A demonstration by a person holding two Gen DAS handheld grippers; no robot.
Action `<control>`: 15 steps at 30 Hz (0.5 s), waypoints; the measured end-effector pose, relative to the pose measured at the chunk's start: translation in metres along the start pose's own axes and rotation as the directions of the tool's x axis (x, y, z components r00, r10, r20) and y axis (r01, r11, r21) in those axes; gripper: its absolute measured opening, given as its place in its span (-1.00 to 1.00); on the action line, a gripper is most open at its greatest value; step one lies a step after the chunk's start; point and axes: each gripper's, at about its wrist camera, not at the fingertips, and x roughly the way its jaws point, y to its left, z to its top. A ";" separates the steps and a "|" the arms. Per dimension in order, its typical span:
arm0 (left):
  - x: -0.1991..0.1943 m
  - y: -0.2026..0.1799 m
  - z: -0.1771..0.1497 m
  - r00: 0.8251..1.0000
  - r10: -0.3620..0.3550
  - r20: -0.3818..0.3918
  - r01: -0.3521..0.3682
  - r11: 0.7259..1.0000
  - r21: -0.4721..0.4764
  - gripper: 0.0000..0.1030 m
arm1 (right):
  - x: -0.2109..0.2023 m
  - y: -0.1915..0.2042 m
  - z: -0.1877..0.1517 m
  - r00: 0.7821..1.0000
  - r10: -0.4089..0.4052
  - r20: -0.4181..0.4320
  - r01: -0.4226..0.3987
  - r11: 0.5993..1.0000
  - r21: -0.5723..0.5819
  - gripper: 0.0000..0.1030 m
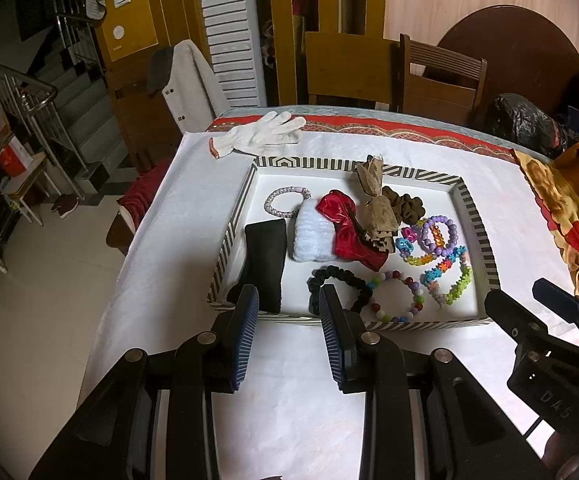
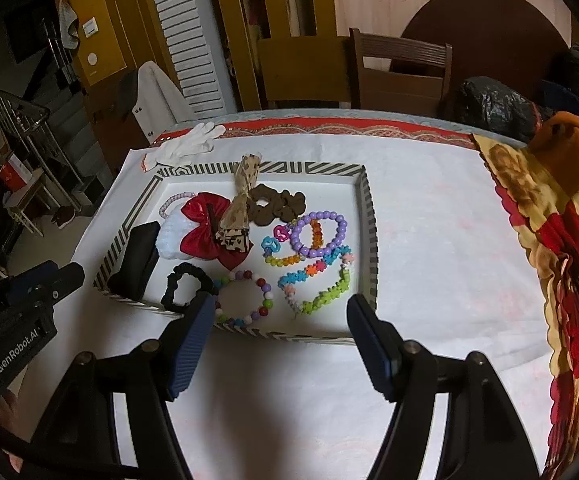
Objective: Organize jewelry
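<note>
Two hand-held grippers hover at the near edge of a striped tray [image 1: 233,236] of hair ties and bead bracelets set on a white-covered surface [image 2: 429,240]. The left gripper [image 1: 288,300] is parted to a moderate gap and holds nothing; its fingertips sit just short of the tray's near wall, in line with a black scrunchie [image 1: 339,282] directly ahead and a black pouch [image 1: 263,264] slightly to its left. The right gripper [image 2: 281,312] is spread wider, also empty, and frames the near right part of the tray, where a round multicolored bead bracelet [image 2: 245,298] lies just beyond its left fingertip and a looping flower-bead strand [image 2: 317,280] lies between the fingers' lines of sight. A purple bead bracelet [image 2: 321,234], a brown scrunchie [image 2: 275,204] and a red bow [image 2: 209,234] lie deeper in the tray. By position, the right gripper looks better placed for the bracelets, the left for the black scrunchie.
</note>
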 end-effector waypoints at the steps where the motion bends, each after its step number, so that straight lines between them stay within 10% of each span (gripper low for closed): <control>1: 0.000 0.000 0.000 1.000 -0.001 0.000 0.001 1.000 0.000 -0.56 | 0.000 0.000 0.000 1.000 0.000 -0.001 0.000 1.000 -0.001 0.39; 15: 0.004 -0.001 -0.002 1.000 -0.020 0.006 0.020 1.000 0.002 -0.56 | 0.002 -0.004 -0.001 1.000 0.009 -0.005 -0.009 1.000 -0.002 0.39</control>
